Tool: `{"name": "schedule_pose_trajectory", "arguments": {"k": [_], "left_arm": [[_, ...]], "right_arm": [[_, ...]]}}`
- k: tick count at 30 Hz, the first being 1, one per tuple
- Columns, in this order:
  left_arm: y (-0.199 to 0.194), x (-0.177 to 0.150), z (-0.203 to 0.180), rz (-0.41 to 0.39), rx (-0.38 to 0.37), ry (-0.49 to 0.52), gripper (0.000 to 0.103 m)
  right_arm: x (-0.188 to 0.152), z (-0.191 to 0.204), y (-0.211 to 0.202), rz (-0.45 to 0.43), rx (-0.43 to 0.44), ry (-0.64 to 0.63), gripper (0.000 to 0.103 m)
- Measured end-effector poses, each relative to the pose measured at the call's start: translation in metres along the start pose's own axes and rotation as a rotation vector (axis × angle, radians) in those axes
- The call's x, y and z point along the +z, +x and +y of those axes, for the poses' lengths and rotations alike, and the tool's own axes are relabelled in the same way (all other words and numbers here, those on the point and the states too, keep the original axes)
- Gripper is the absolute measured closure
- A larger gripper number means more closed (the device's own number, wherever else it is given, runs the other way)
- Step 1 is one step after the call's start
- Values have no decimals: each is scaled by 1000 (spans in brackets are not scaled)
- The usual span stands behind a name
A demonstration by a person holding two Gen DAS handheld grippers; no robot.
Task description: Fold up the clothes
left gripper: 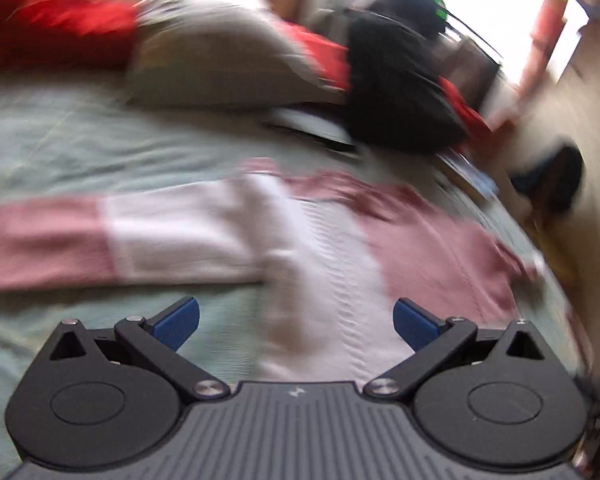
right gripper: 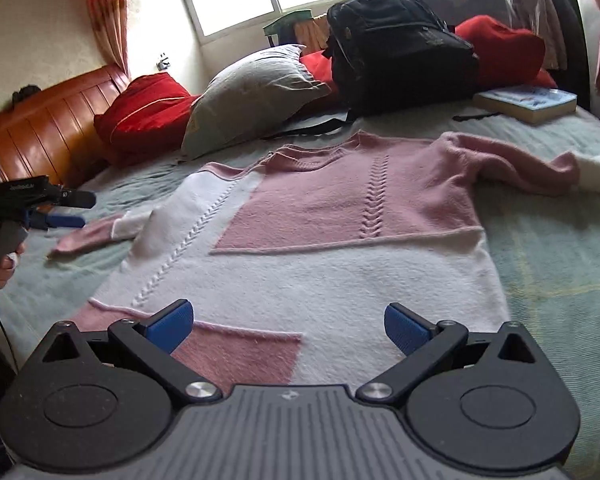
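- On the bed (right gripper: 560, 248), a pink-and-white sweater (right gripper: 320, 256) lies spread face up, collar toward the pillows, hem toward the right gripper (right gripper: 288, 326)
- One sleeve (right gripper: 516, 168) stretches out toward the book (right gripper: 528, 100); the other sleeve (right gripper: 100, 232) is bent beside the body, near the left gripper (right gripper: 56, 222)
- The right gripper hovers over the hem with its blue pads wide apart, nothing between them
- The left gripper (left gripper: 296, 324) is also spread and empty; its own view is blurred, with the sweater below and ahead of it
- In the right view the left gripper sits at the frame edge, just beside the bent sleeve's cuff, not touching it
- The knit looks soft, thick and limp, likely light; it should drape and sag when lifted, and may stretch if pulled by one point
- Good holds, I judge: the cuff or shoulder seam for a sleeve fold, and the hem corners for the body, pinching a full thickness of fabric
- The backpack (right gripper: 400, 36) and pillow (right gripper: 252, 92) sit well beyond the collar
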State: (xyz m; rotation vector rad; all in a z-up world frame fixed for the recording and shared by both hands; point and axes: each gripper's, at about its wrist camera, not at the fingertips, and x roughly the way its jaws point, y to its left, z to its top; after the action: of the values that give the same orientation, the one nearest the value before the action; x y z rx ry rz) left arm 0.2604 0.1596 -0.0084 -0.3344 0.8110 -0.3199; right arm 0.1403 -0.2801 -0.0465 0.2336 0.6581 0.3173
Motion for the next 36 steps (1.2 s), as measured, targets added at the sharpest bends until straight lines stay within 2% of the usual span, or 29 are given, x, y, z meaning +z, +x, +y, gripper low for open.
{"name": "schedule_pose_trajectory", "arguments": {"k": [2,4,7,12,15,19,28,33,36], "left_arm": [[-2,5,41,-12,6,-117,1],[-1,-6,78,-19,3,-226,1],[3,-19,117,-24,-11,-340,1],[4,-24,168,-112,-104,-493,1],[9,-21,187,-155,-131,-565,1],[15,-13,200,-202,-156,-605,1],[25,1,228,-319,-154,-685,1],[27,1,221,-302,-199,-666,1],[28,-2,223,-323,-221,-667,1]], "right_arm": [[3,-2,5,0,5,20,0],[6,-2,11,-1,8,35,0],[11,-1,20,-4,8,52,0],[20,8,37,3,21,69,0],[23,20,42,-6,11,39,0],[27,36,49,-14,9,0,0],[27,55,52,-18,-21,-89,0],[26,56,49,-17,-24,-90,0],[25,57,53,-6,-24,-90,0]]}}
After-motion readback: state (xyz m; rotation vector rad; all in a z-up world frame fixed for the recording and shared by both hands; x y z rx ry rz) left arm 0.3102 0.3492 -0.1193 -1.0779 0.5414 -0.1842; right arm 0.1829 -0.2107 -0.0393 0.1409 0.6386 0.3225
